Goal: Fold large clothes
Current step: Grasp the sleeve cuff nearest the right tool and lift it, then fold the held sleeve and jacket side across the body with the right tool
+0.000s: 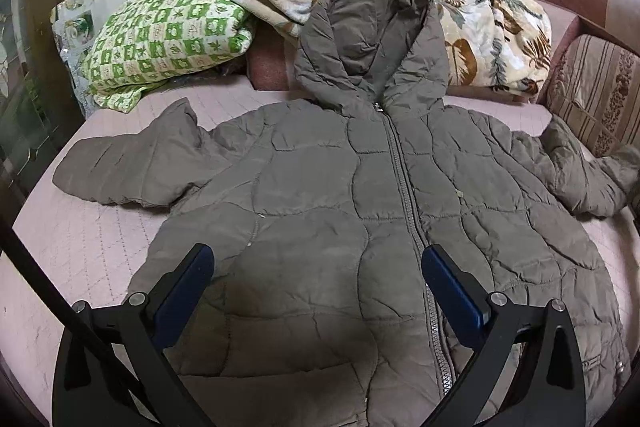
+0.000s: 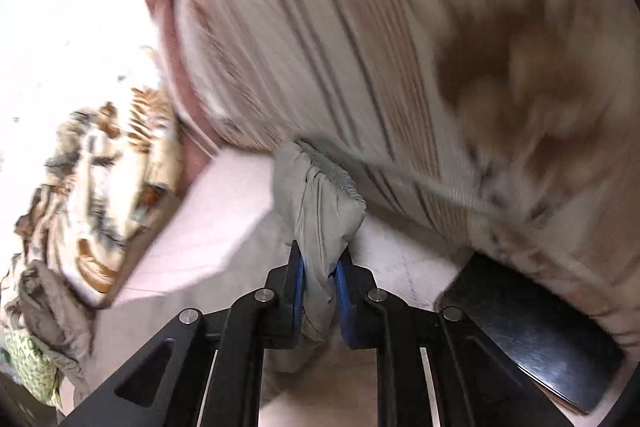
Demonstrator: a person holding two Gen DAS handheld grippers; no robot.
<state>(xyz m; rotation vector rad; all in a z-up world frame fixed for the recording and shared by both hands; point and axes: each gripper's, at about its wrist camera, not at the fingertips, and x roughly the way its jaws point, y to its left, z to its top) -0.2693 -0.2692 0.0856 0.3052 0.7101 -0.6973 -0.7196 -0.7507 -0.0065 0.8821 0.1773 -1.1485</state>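
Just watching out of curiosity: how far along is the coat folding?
Barely begun. Done: the coat lies flat on the bed, zipped, sleeves spread. In hand: the right gripper pinches a sleeve cuff; the left gripper hovers open above the hem. Left: every fold.

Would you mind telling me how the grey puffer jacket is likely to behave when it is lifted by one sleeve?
The jacket looks floppy: the sleeve bunches where the right claw pinches it. Quilted padding suggests it is light but bulky. The smooth shell may slip, so the body would probably drag and sag.
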